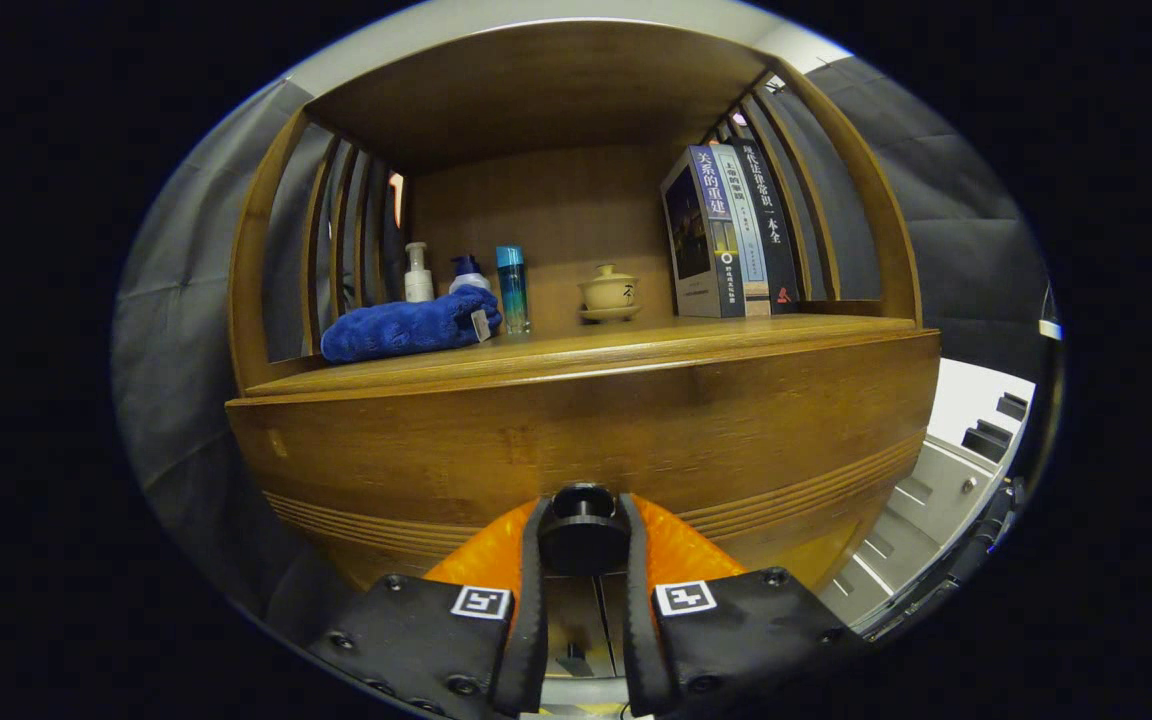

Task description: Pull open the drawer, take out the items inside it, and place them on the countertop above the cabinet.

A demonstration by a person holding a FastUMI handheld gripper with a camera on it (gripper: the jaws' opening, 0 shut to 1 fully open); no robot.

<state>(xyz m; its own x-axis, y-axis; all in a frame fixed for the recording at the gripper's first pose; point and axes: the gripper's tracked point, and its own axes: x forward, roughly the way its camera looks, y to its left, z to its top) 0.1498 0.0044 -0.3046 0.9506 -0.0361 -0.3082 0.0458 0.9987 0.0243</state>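
Between my two fingers, right at their tips, I am seeing the round black knob (583, 530) of the drawer, and my gripper (583, 535) is clamping on it, one black pad pressing each side. I am looking at the orange finger backs (681, 548) flaring out to either side of the knob, with a square black-and-white marker (482, 602) sitting on each black finger block below them.

I am facing the wooden drawer front (576, 440) head on; it is spreading wide beyond the fingers, with grooved bands running along its lower part. I cannot tell from this angle whether the drawer is pulled out at all, and its inside is hidden from me, so I am not seeing the items.

Above the drawer front I am looking at the countertop (636, 345) of the cabinet, set under a slatted wooden shelf frame. On it a folded blue towel (406, 327) is lying toward the left, with a white pump bottle (418, 273), a dark-capped bottle (467, 273) and a blue tube-shaped bottle (512, 288) standing just behind and beside it. A lidded tea cup on a saucer (609, 293) is sitting near the middle, and three books (731, 230) are leaning upright against the right slats.
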